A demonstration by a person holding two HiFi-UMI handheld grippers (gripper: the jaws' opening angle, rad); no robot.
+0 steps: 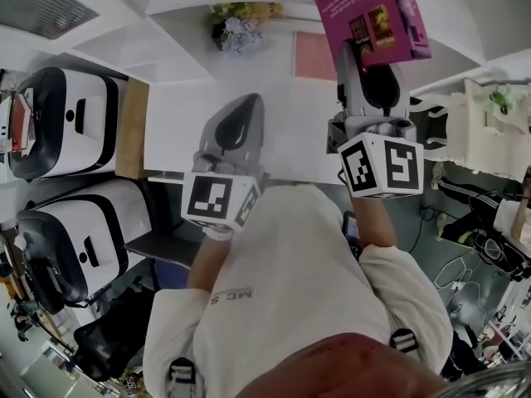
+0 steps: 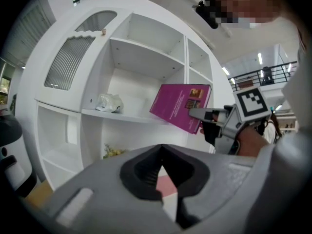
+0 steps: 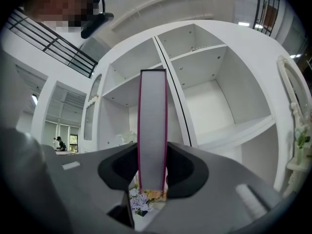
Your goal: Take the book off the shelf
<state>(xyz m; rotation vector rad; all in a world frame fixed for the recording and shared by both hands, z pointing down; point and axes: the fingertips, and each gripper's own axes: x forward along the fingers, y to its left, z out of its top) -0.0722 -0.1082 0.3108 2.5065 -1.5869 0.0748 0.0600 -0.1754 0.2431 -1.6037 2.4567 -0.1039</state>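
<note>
Right gripper [image 1: 366,58] is clamped on the magenta hardcover book [image 1: 366,7]. In its own view the pale page edge stands upright between the two pads, with a magenta cover against each pad. I'm holding the book up in the air in front of the white round-fronted shelf unit [image 2: 127,117]. In the left gripper view it's tilted and gripped at its lower corner, with the back cover facing that camera. I can't tell whether it's fully clear of the shelf board behind it. Left gripper [image 1: 241,110] has its jaws closed tip to tip with nothing between them, and it sits lower and to the left of the book, well apart from it. A crumpled clear plastic bag [image 2: 109,102] lies on the middle shelf board, left of the book. A small bunch of pale artificial flowers [image 1: 236,28] sits in a lower compartment, with a flat pink square [image 1: 314,55] just beside it.
</note>
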